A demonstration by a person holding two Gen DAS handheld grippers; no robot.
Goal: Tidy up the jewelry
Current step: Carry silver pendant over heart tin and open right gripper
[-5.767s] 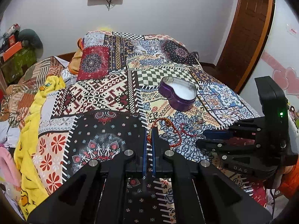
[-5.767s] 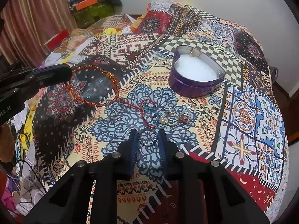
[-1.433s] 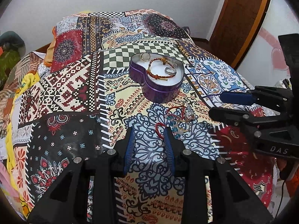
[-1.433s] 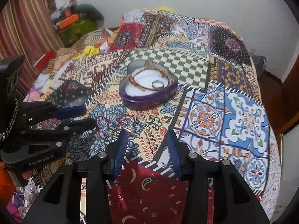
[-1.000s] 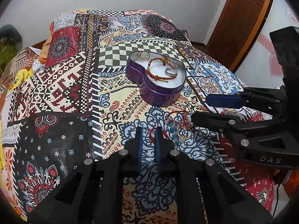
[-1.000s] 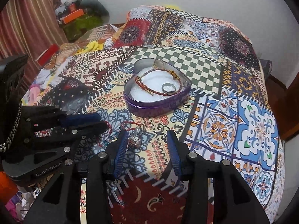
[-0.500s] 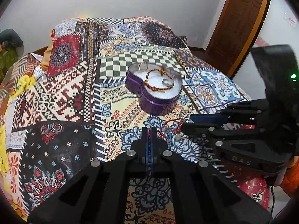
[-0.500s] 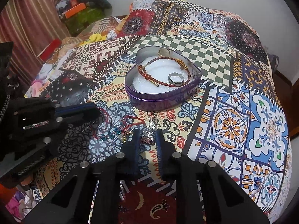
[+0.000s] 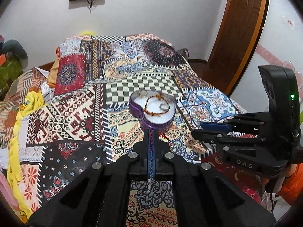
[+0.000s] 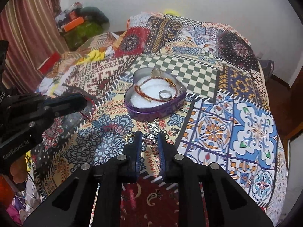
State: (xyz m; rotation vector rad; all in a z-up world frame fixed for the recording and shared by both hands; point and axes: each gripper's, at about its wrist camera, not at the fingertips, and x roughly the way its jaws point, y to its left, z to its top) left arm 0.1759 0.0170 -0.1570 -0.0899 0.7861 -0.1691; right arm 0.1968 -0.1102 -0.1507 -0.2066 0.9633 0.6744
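Observation:
A purple heart-shaped tin [image 9: 136, 107] [image 10: 159, 111] with a white lining sits on the patchwork bedspread. It holds a red-orange beaded bracelet [image 9: 151, 111] [image 10: 149, 96], a silver ring [image 9: 164, 107] [image 10: 165, 94] and a small ring at the back [image 9: 142, 93]. My left gripper [image 9: 151, 132] [image 10: 83, 102] is shut on a red cord bracelet [image 9: 164, 136] [image 10: 86, 116], lifted just in front of the tin. My right gripper [image 10: 149, 138] [image 9: 196, 127] is shut on a sparkly silver clip [image 10: 152, 132], also lifted. A gold ring [image 10: 128, 137] lies on the bedspread.
Pillows [image 9: 70, 71] under the bedspread lie at the far end. A yellow cloth [image 9: 19, 132] and clutter lie at the left. A brown door [image 9: 240, 30] stands at the right. A striped curtain [image 10: 24, 30] hangs at the left in the right wrist view.
Both grippers closed on jewelry lying in front of the tin and lifted it: the left took the red cord bracelet, the right the silver clip. Both moved up and towards the tin.

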